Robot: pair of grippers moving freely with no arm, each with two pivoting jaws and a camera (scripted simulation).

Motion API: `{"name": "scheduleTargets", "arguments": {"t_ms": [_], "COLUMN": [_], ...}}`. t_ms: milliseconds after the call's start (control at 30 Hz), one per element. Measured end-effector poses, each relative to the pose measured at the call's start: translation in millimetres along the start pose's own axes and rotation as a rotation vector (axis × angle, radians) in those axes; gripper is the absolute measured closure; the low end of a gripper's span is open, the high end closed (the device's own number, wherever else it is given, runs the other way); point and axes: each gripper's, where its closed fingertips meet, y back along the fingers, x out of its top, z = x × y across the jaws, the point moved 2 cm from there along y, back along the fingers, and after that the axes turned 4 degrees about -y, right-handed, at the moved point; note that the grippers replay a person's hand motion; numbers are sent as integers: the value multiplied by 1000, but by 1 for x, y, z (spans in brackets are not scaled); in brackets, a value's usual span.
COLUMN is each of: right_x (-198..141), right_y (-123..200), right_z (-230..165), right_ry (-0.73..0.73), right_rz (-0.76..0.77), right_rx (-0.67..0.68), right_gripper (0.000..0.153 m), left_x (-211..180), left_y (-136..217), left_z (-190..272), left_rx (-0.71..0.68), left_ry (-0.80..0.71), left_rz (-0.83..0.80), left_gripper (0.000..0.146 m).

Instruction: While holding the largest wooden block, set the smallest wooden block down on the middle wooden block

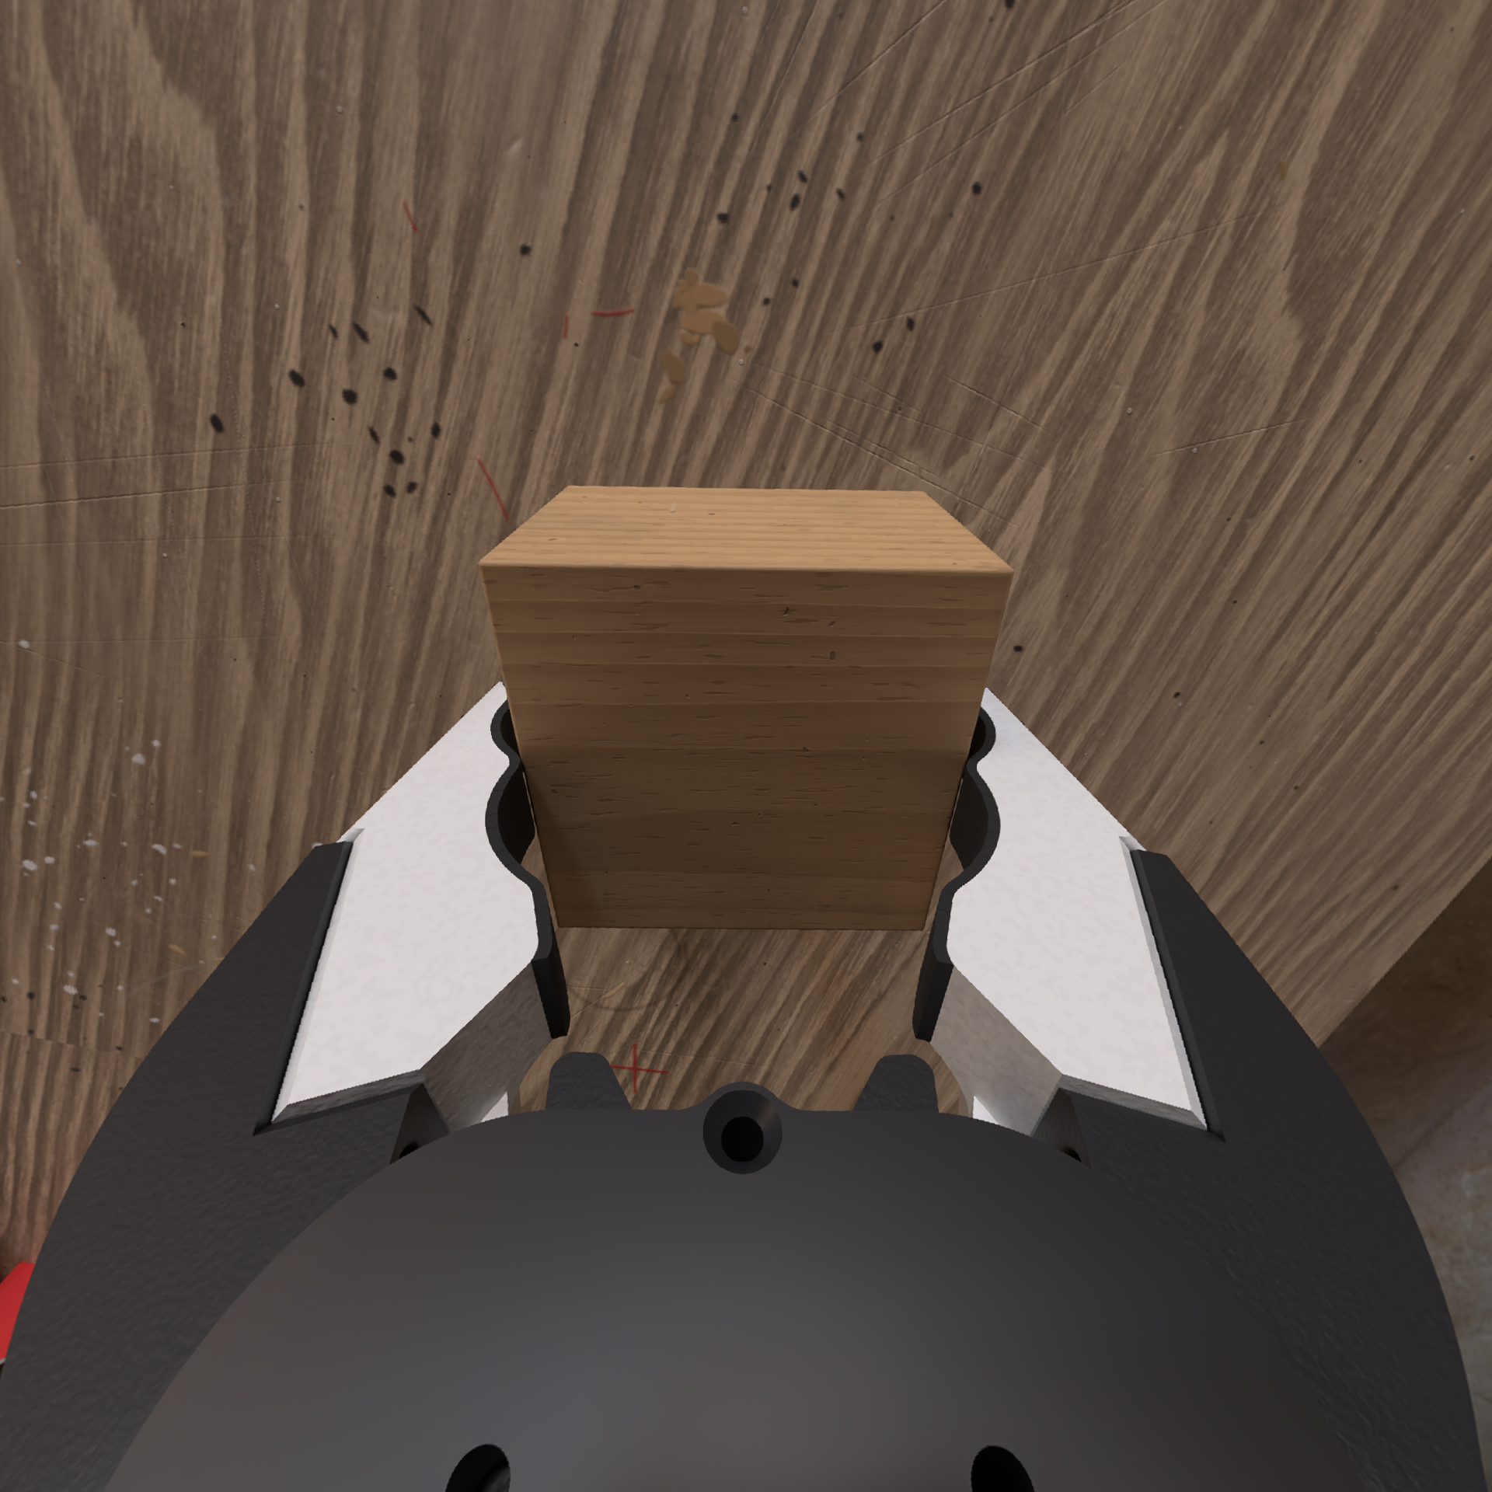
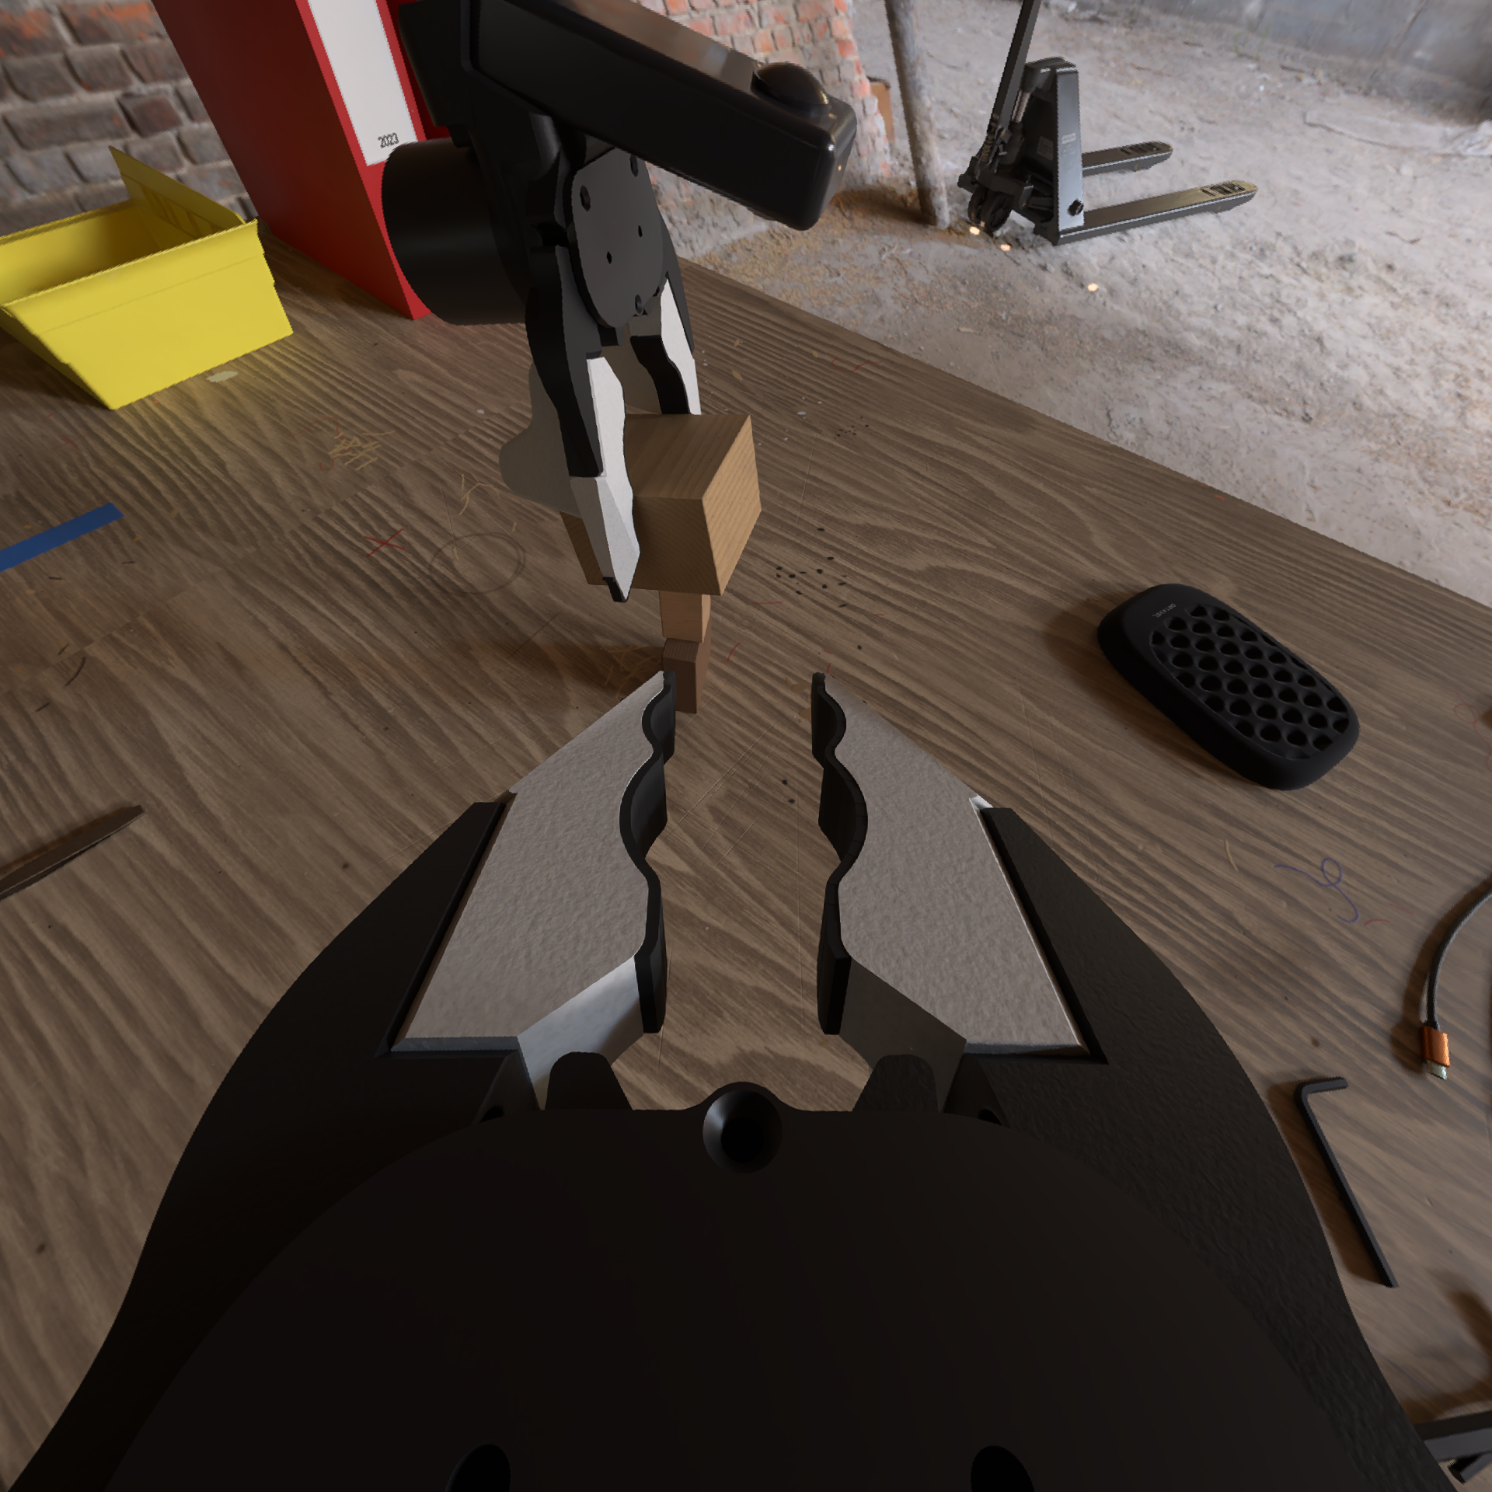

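Note:
My left gripper point(image 1: 743, 704) is shut on the largest wooden block point(image 1: 743, 710) and holds it above the wooden table point(image 1: 1130, 323). In the right wrist view the left gripper point(image 2: 662, 549) hangs with that block point(image 2: 702, 500) over the table's middle. Just under it, two smaller wooden blocks show one above the other: a lighter one point(image 2: 685, 618), partly hidden by the large block, and a darker one point(image 2: 685, 674) below. They look stacked, but I cannot tell for sure. My right gripper point(image 2: 740, 686) is open and empty, its left fingertip just in front of the lower block.
A yellow bin point(image 2: 137, 299) and a red binder point(image 2: 323, 145) stand at the back left. A black perforated pad point(image 2: 1227, 686), a cable point(image 2: 1445, 993) and a hex key point(image 2: 1340, 1171) lie on the right. A blade point(image 2: 64, 848) lies on the left. The table edge runs diagonally at the right.

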Motion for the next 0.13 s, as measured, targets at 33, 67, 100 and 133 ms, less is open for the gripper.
{"name": "scheduleTargets", "arguments": {"t_ms": [33,67,100,133], "right_x": [0,0,0,0], "right_y": [0,0,0,0], "right_z": [0,0,0,0], "right_ry": [0,0,0,0], "right_rz": [-1,-1,-1,-2], "right_rx": [0,-1,0,0], "right_gripper": [119,119,119,119], "left_x": [0,0,0,0], "left_y": [0,0,0,0], "left_z": [0,0,0,0], "left_rx": [0,-1,-2,-2], "left_ry": [-2,-3,-4,-5], "left_rz": [-1,0,0,0], "left_gripper": [39,39,39,39]}}
